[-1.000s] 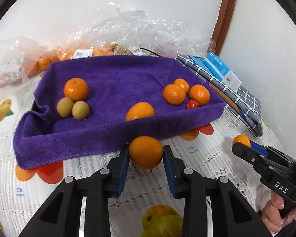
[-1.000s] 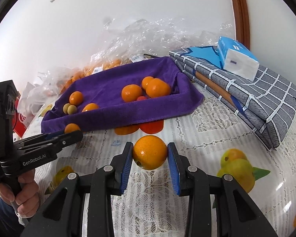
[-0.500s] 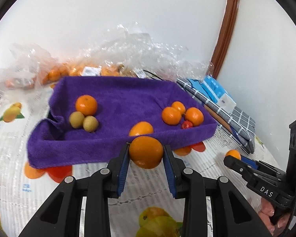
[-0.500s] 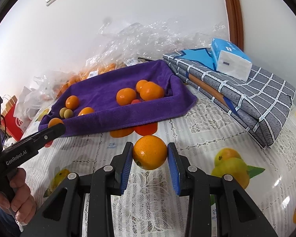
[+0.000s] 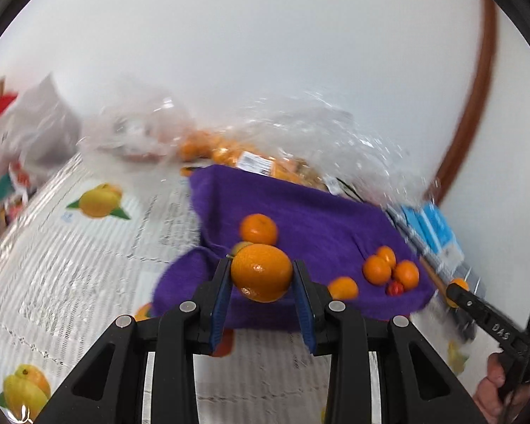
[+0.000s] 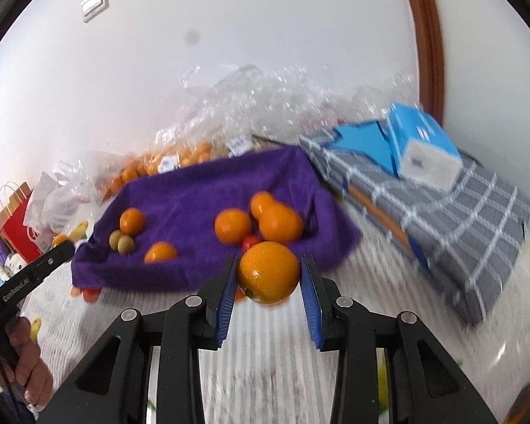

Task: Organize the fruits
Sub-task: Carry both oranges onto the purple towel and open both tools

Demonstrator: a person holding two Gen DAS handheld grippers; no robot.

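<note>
Left tool [image 5: 261, 274] is gripping 1 orange [image 5: 261, 271] above the purple tray's [image 5: 321, 222] near edge; right tool [image 6: 269, 275] is clamping another orange [image 6: 268, 272] over the table [image 6: 265, 360] just before it.

"DAS" stands on the right gripper [image 5: 457, 291]; "GenRobot.AI" on the left gripper [image 6: 62, 247]
</note>
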